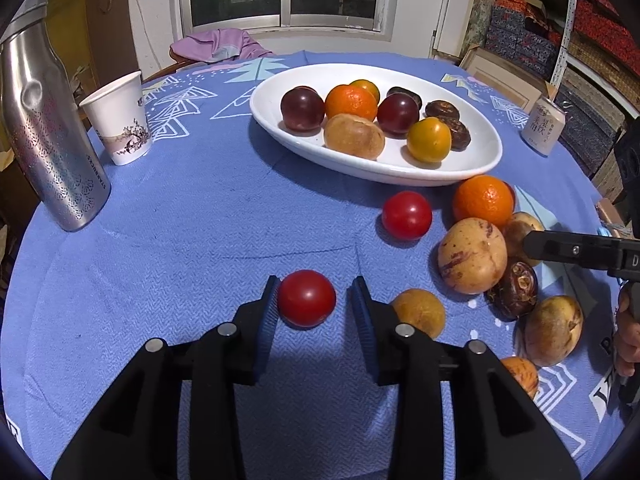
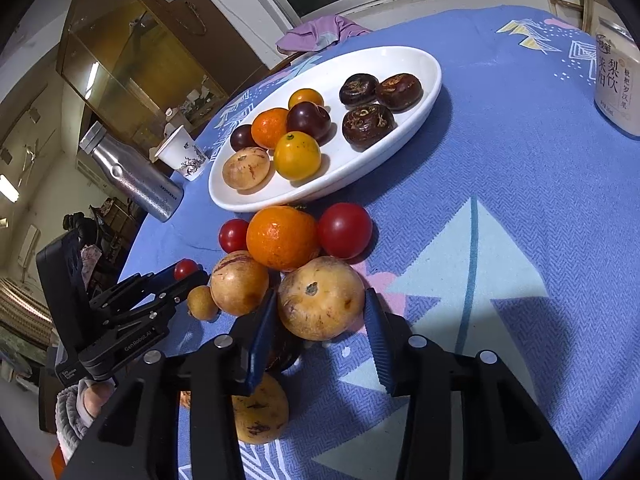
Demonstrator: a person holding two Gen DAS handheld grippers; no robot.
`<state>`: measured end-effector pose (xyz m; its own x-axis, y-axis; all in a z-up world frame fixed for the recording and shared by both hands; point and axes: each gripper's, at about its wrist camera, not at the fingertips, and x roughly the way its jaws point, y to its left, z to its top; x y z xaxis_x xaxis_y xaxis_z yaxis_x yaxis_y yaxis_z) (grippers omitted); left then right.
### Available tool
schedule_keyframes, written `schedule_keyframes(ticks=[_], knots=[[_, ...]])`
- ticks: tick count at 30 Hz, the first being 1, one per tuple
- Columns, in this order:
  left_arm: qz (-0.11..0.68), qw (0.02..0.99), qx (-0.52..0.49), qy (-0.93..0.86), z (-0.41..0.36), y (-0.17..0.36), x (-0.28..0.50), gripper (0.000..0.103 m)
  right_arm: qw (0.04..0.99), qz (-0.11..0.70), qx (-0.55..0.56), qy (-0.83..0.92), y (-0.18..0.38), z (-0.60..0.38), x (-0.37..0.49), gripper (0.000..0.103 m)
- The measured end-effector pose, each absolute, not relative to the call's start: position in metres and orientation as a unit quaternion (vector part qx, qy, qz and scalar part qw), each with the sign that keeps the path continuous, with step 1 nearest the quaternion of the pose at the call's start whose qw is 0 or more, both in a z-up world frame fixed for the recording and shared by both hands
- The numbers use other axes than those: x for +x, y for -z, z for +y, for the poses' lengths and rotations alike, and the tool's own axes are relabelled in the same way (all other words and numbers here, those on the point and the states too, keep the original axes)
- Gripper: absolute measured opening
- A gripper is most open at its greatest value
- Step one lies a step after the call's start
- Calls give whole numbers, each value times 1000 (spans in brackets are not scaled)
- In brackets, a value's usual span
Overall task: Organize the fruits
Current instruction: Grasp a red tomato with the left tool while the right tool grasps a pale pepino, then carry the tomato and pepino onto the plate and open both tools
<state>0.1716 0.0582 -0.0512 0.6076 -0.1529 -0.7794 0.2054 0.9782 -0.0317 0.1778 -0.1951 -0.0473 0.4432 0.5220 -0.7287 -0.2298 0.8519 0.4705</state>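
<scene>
A small red tomato (image 1: 307,298) lies on the blue cloth between the fingers of my left gripper (image 1: 316,282). The left pad touches it and a gap shows at the right pad, so the jaws stand open. My right gripper (image 2: 322,294) has both pads against a tan speckled round fruit (image 2: 320,298) in the loose pile. That pile also holds an orange (image 2: 282,236), two red tomatoes, more tan fruits and a dark brown one (image 1: 514,290). The white oval plate (image 1: 472,152) beyond carries several fruits: plums, oranges, yellow ones, a tan one and dark brown ones.
A steel bottle (image 1: 44,132) and a paper cup (image 1: 120,120) stand at the far left. A drink can (image 1: 546,128) stands right of the plate. A purple cloth (image 1: 220,44) lies on a chair behind the table. Stacked boxes fill shelves at the right.
</scene>
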Motion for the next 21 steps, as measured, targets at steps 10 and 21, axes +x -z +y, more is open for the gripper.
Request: schedule_keyframes(ticks=[10, 21], knots=[[417, 904, 41, 81, 57, 46, 164, 27, 837, 472, 167, -221, 42, -208, 175, 44], [397, 911, 36, 105, 47, 27, 160, 26, 851, 428, 206, -224, 12, -237, 167, 44]])
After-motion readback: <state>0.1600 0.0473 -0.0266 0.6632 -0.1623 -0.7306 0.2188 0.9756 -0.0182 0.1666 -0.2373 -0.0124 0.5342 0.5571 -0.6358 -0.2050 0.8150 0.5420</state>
